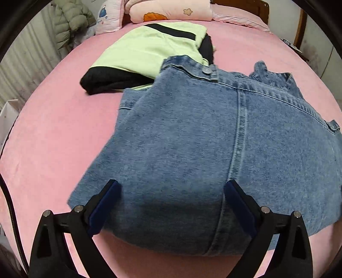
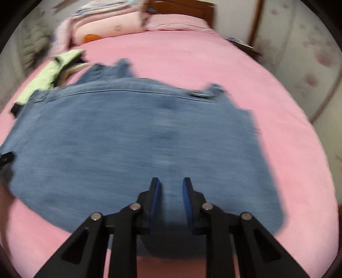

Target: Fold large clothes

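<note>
Bed [image 1: 53, 132], pink sheet, fills both views; everything below is placed relative to the denim garment.

Denim garment [image 1: 203, 149]: large, blue, lies roughly mid-bed, already doubled into a broad slab. Its collar or waistband edge with a metal button [image 1: 206, 70] points toward the headboard; a rounded fold edge faces the cameras. A vertical seam runs down the top layer. Whether it is a jacket or a skirt I cannot say.

Green-and-black garment [image 1: 149, 55]: folded, lies beyond the denim's far left corner, partly tucked under that corner. Looks finished.

Pillows [image 1: 171, 10]: pink, well beyond the denim, at the head of the bed.

Left gripper [image 1: 172, 205]: jaws spread wide, poised over the near fold edge of the denim, straddling the left part of it. Pads do not pinch cloth; nothing held.

Right gripper [image 2: 171, 201]: jaws narrow, a slim gap between the pads, over the near middle of the denim. View is motion-blurred; denim shows through the gap, but I cannot tell whether any cloth is pinched.

Step, as I judge it: between folds, with the left claw released. Next move likely calls for both claws to take the near edge, well apart, and carry it toward the collar edge, keeping layers aligned.
</note>
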